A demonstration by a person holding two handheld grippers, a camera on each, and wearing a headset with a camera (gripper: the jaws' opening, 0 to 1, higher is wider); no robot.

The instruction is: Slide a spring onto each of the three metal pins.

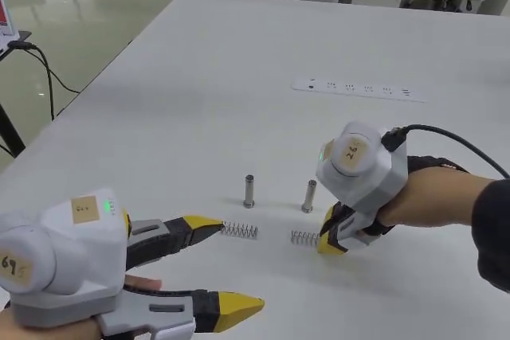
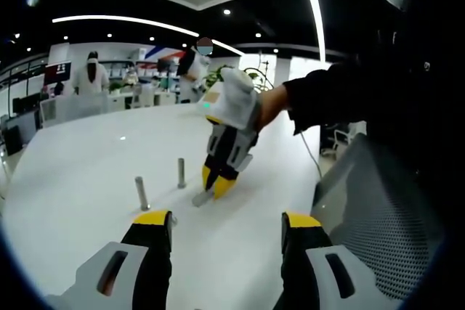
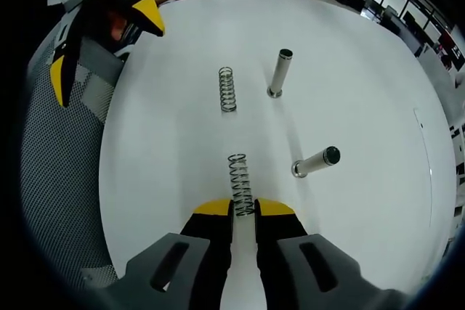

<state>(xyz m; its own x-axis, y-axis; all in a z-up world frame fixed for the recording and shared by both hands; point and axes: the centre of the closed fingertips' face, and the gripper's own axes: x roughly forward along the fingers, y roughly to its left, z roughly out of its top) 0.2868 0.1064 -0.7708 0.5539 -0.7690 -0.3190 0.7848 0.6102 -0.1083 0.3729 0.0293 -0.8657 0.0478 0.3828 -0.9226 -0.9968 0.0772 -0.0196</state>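
Note:
Two short metal pins [image 1: 249, 191] [image 1: 309, 196] stand upright on the white table [image 1: 199, 101]. A loose spring [image 1: 239, 231] lies flat in front of the left pin. My right gripper [image 1: 329, 242] is shut on one end of a second spring [image 1: 304, 237], which lies low over the table and points left. In the right gripper view this held spring [image 3: 240, 179] sticks out ahead of the right gripper [image 3: 244, 210], with the loose spring [image 3: 227, 88] and both pins [image 3: 278, 72] [image 3: 316, 161] beyond. My left gripper [image 1: 231, 264] is open and holds nothing, its upper tip close to the loose spring.
A white power strip [image 1: 358, 89] lies further back on the table. The table's left edge [image 1: 76, 101] drops to the floor, where a black cable [image 1: 48, 77] runs. In the left gripper view, people stand at desks behind the table.

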